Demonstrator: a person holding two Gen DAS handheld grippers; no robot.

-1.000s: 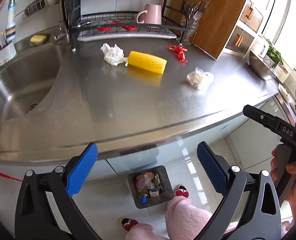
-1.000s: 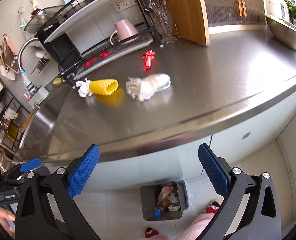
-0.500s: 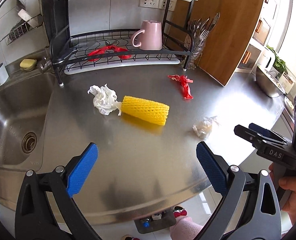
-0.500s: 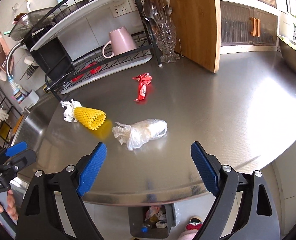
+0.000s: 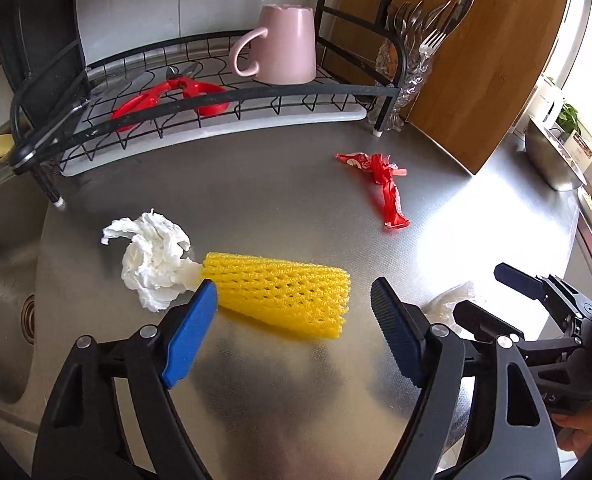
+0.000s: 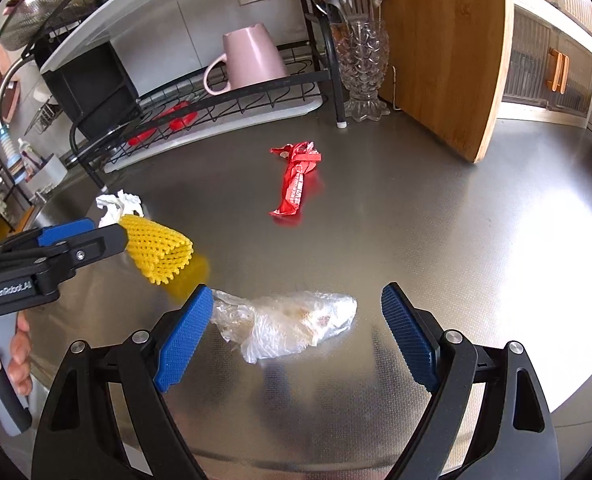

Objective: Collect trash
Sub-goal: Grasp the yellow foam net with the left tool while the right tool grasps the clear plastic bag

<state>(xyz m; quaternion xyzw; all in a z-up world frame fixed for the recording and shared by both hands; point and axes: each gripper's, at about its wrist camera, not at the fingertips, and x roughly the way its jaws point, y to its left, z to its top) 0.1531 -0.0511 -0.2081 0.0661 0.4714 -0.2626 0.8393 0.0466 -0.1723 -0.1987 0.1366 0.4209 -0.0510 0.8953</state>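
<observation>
On the steel counter [image 5: 280, 200] lies a yellow foam net [image 5: 280, 292], and my left gripper [image 5: 294, 300] straddles it. Its jaws are closing; the left pad is at the net's end and the right pad stands clear. A crumpled white tissue [image 5: 152, 256] touches the net's far left end. My right gripper [image 6: 296, 304] stands open around a crumpled clear plastic bag [image 6: 296, 320], its pads apart from the bag. A red wrapper [image 6: 296, 184] lies farther back. The right wrist view also shows the left gripper [image 6: 76, 240] at the net [image 6: 160, 248].
A black dish rack [image 5: 200, 100] with a pink mug [image 5: 284, 48] and red scissors [image 5: 168, 96] lines the back. A glass of cutlery [image 6: 361, 68] and a wooden board [image 6: 443, 48] stand behind the wrapper. The sink [image 5: 0, 280] is at left.
Both grippers moved from past the counter's front edge in over the counter, up to the net and the bag. The left jaws narrowed. The floor bin dropped out of view.
</observation>
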